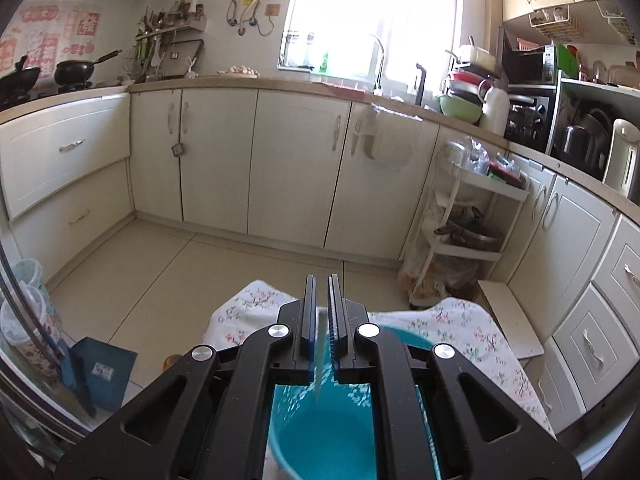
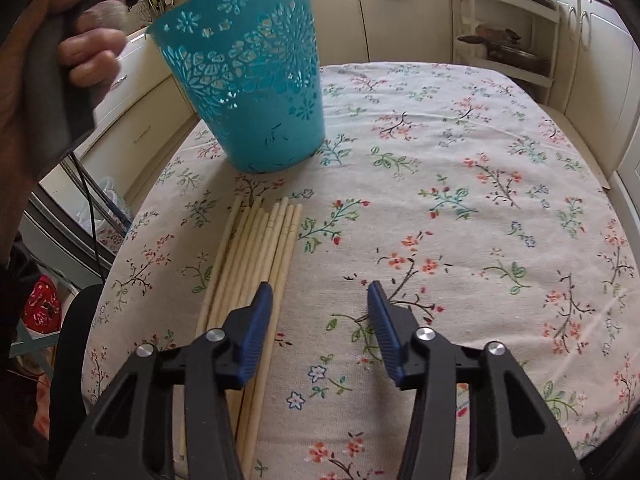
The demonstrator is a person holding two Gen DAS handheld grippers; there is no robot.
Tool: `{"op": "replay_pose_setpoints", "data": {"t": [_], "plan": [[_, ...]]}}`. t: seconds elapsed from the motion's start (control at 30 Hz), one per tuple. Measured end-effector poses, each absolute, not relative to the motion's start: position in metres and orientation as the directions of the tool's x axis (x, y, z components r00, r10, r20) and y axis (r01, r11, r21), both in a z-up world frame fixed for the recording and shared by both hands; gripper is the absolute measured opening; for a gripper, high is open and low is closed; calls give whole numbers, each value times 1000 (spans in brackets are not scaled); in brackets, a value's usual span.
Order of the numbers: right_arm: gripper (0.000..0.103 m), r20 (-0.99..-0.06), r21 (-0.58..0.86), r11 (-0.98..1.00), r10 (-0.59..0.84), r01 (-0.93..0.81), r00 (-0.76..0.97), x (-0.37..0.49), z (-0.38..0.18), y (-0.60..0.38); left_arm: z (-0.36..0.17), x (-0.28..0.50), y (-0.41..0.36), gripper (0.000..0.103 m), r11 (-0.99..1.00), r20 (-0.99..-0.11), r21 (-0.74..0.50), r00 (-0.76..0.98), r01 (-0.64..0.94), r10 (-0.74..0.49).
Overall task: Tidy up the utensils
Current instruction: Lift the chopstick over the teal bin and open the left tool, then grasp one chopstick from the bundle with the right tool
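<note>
We hold one chopstick point(image 1: 320, 364) in the clamped left gripper point(image 1: 321, 312) over the bin point(image 1: 320, 436); the right gripper point(image 2: 320, 304), half-open and empty, nears the remaining chopsticks point(image 2: 256, 256).

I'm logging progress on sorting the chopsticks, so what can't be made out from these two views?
- Chopsticks: near ends hidden under the right gripper and cut by the bottom edge, right wrist view; count unclear.
- Stick in the left gripper: blurred, mostly hidden by its fingers, left wrist view.
- Bin inside: the left gripper's frame hides most of it; the right wrist view shows only the outside.
</note>
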State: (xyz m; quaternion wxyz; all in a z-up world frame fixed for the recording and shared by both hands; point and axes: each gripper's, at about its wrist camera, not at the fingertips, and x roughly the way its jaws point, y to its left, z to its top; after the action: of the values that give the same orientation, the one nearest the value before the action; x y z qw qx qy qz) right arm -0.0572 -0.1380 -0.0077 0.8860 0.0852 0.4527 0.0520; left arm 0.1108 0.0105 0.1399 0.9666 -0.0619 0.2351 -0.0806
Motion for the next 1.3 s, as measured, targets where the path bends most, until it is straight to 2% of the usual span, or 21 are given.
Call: {"op": "replay_pose_setpoints", "data": {"t": [0.1, 0.27, 0.47, 0.8, 1.07, 1.2, 1.3], "plan": [[46, -795, 189, 982, 164, -19, 584, -54, -8, -136, 140, 104, 18, 9, 979, -452, -165, 873, 120, -183], [44, -798, 162, 986, 152, -37, 583, -46, -9, -128, 147, 83, 37, 26, 977, -433, -185, 884, 108, -180], [40, -802, 153, 987, 150, -45, 579, -38, -9, -127, 157, 52, 62, 36, 971, -394, -214, 901, 103, -182], [40, -805, 154, 988, 138, -22, 577, -36, -8, -133, 147, 19, 98, 40, 965, -401, -253, 899, 73, -173], [40, -810, 31, 999, 50, -41, 585, -29, -9, -121, 109, 12, 104, 44, 969, -498, -242, 850, 57, -174], [39, -817, 14, 996, 60, -84, 574, -29, -9, -122, 91, 10, 104, 45, 973, -542, -223, 823, 55, -171], [30, -828, 15, 990, 91, -139, 554, -30, -8, -121, 77, 9, 100, 48, 980, -587, -186, 793, 65, -164]]}}
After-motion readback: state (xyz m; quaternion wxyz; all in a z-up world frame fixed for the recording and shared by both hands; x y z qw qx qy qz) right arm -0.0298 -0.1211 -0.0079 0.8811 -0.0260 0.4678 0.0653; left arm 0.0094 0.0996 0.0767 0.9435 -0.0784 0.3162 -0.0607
